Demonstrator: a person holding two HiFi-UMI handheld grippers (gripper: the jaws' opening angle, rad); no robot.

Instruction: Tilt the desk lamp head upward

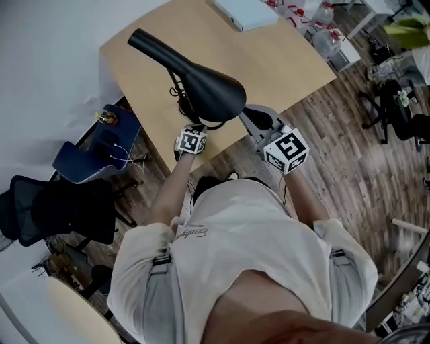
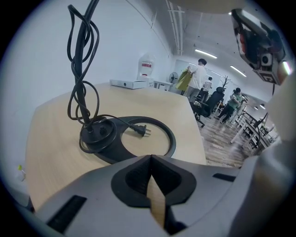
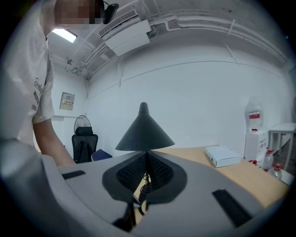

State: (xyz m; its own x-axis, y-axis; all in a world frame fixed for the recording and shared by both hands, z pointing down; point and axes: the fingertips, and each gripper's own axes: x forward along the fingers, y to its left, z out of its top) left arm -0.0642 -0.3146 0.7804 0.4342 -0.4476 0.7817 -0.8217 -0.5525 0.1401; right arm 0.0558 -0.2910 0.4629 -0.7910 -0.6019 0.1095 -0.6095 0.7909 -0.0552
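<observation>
The black desk lamp stands on the light wooden table (image 1: pixel 282 64). Its cone-shaped head (image 1: pixel 211 91) hangs over the near table edge and points down. Its ring base (image 2: pixel 159 134) lies on the table, with the cord and plug (image 2: pixel 139 130) coiled by the stem. My left gripper (image 2: pixel 151 158) is shut and empty, low in front of the base and under the head; its marker cube (image 1: pixel 191 141) shows in the head view. My right gripper (image 3: pixel 146 153) is shut on nothing, just below and in front of the lamp head (image 3: pixel 144 132).
A white box (image 1: pixel 245 12) lies at the table's far end, with water bottles (image 1: pixel 322 33) beyond it. A black office chair (image 1: pixel 67 211) and a blue seat (image 1: pixel 101 144) stand left of the table. People (image 2: pixel 199 78) move far across the room.
</observation>
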